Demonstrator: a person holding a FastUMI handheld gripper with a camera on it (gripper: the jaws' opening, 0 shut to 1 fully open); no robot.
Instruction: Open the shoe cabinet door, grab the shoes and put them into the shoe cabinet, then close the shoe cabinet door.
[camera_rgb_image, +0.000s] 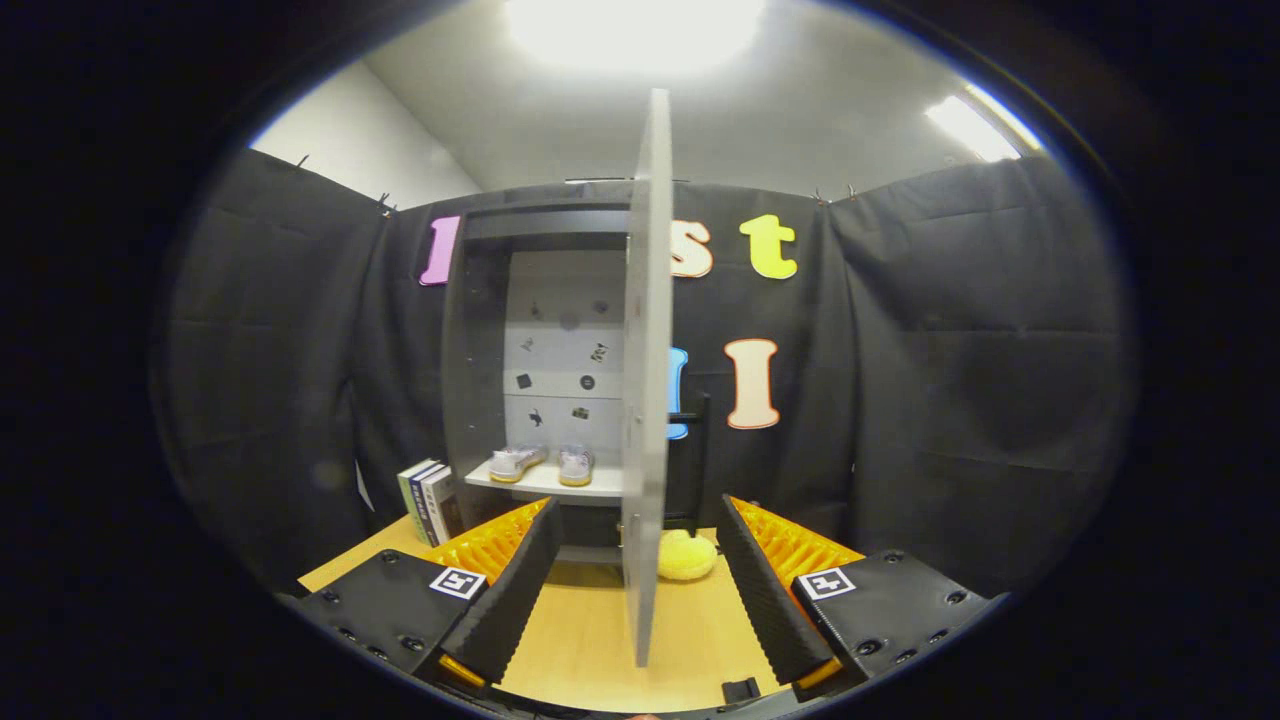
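Shoes (545, 463) are already on the cabinet shelf (545, 482), near its front edge. Gripper (635, 600) is spread wide, holding nothing, with the open door (645, 380) edge-on between its fingers (touching neither). Risk: a skewed push swings that door into the yellow plush (686, 556) on the table (590, 630).

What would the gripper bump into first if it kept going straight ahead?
Most likely the open cabinet door: its edge stands between the spread fingers of the gripper. The shoes sit farther back on the shelf.

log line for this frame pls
stage: close door pending | door: open, edge-on between jaws | shoes: on cabinet shelf | gripper: open, holding nothing
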